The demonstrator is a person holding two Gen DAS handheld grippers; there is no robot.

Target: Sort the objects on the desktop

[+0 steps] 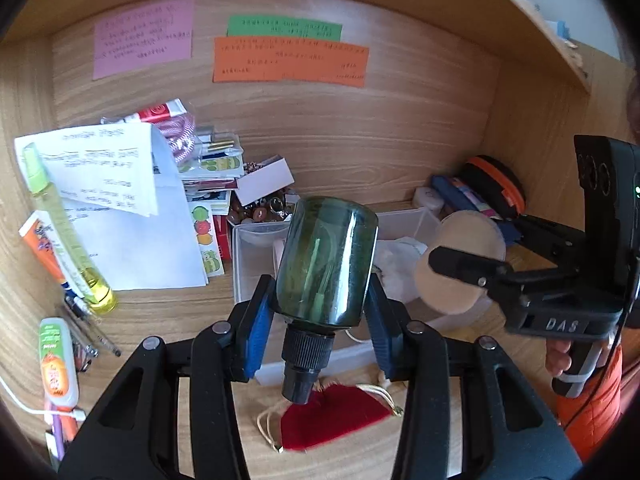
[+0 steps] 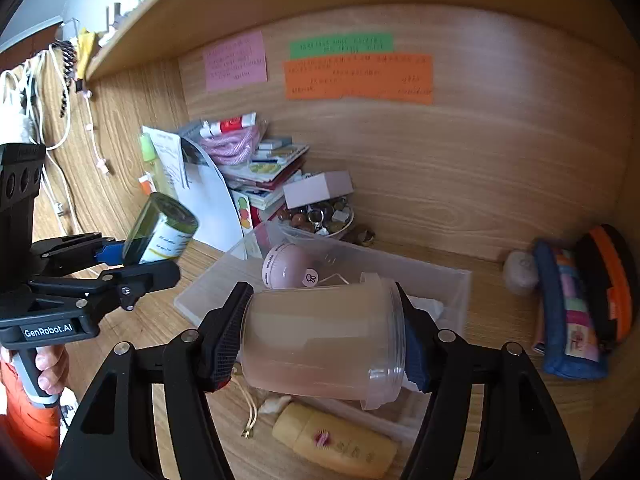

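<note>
My left gripper (image 1: 320, 312) clamps the green bottle (image 1: 326, 260); my right gripper (image 2: 320, 344) clamps the frosted jar (image 2: 320, 340), hiding much of the clear bin (image 2: 460, 284) below.

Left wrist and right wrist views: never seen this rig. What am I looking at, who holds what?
No robot here: a person holds a two-finger gripper in each hand, and a fisheye camera on each looks forward along its fingers.

In the left wrist view, the left gripper is shut on a green glass bottle, black cap toward the camera. The right gripper shows at the right.

In the right wrist view, the right gripper is shut on a frosted plastic jar lying sideways; the left gripper shows at the left.

Below them a clear plastic bin sits on the wooden desk. Papers, a red pouch and a blue pencil case lie around.
</note>
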